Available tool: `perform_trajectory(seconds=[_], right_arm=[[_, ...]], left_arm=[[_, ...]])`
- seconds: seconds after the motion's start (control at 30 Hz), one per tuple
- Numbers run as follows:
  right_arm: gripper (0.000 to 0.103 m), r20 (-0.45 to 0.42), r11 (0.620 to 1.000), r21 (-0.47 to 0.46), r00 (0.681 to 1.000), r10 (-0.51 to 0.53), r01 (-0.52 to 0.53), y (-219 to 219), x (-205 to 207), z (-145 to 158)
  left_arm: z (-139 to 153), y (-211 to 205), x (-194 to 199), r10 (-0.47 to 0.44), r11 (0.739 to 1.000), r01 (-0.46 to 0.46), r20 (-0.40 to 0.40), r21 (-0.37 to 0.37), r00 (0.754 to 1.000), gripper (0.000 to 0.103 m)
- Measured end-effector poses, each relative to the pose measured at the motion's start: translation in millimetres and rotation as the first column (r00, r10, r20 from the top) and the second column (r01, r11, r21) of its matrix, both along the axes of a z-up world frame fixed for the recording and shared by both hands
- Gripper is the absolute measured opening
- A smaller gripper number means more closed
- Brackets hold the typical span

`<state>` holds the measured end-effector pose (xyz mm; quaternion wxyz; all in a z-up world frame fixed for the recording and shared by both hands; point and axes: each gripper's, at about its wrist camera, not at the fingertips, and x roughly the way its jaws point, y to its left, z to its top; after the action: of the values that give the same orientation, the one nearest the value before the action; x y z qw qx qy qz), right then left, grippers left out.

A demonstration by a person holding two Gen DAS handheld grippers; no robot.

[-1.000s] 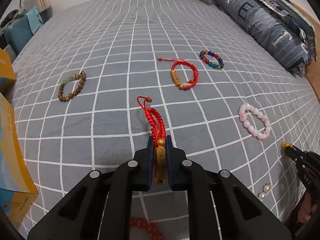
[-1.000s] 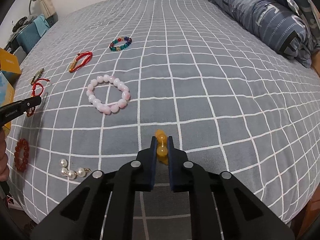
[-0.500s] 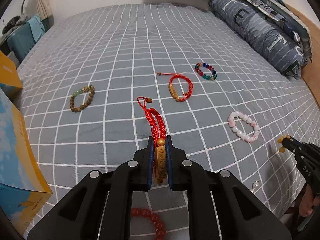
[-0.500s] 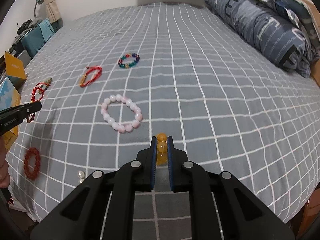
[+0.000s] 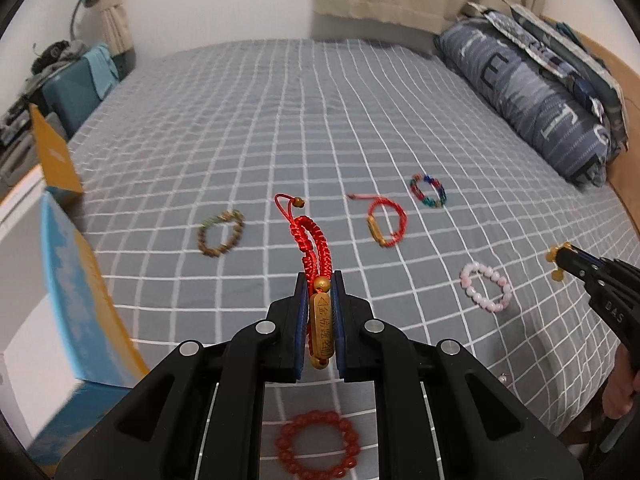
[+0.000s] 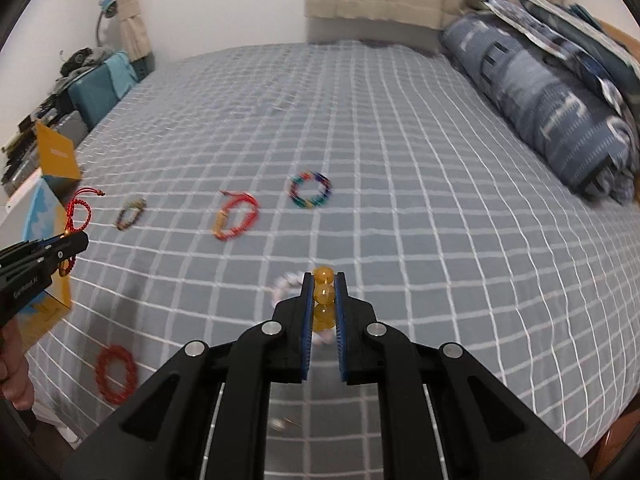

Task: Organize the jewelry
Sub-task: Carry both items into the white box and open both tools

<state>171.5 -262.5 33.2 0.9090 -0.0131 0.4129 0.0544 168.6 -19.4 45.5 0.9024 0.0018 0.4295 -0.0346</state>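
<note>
Red cord bracelet (image 5: 316, 256) clamped in left tongs (image 5: 319, 312), amber beads (image 6: 323, 294) in right tongs (image 6: 323, 304), both lifted above bed (image 5: 280, 120). Carry step; next likely box (image 5: 68, 280) drop.

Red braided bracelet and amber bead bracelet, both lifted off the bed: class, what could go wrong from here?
1. The left hand-held gripper pinches only the red braided bracelet at its gold charm; the loose cord could snag.
2. The right hand-held gripper clamps round amber beads, which may slip out.
3. Either could drop onto the pink bead bracelet below.
</note>
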Motion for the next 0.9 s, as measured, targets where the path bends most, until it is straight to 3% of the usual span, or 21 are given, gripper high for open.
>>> perform_trajectory(seconds=[0.2, 0.43, 0.7, 0.9], right_arm=[[0.009, 0.028, 0.996, 0.016, 0.996, 0.089, -0.089, 50.8, 14.3, 24.5], [0.009, 0.069, 0.971, 0.014, 0.969, 0.239, -0.240, 142.6, 23.9, 55.1], [0.009, 0.090, 0.897, 0.006, 0.893, 0.441, -0.443, 271.2, 17.2, 74.9], [0.009, 0.076, 0.827, -0.011, 0.824, 0.561, -0.562, 346.3, -2.6, 61.8]], left_arm=[[33.4, 38.3, -14.3, 0.070, 0.998, -0.070, 0.051, -0.004, 0.996, 0.011], [64.8, 104.4, -38.1, 0.190, 0.982, -0.190, 0.102, -0.010, 0.977, 0.011], [74.5, 201.0, -78.9, 0.384, 0.923, -0.384, 0.108, -0.019, 0.917, 0.011], [64.6, 262.5, -114.8, 0.504, 0.863, -0.504, 0.085, -0.030, 0.859, 0.011]])
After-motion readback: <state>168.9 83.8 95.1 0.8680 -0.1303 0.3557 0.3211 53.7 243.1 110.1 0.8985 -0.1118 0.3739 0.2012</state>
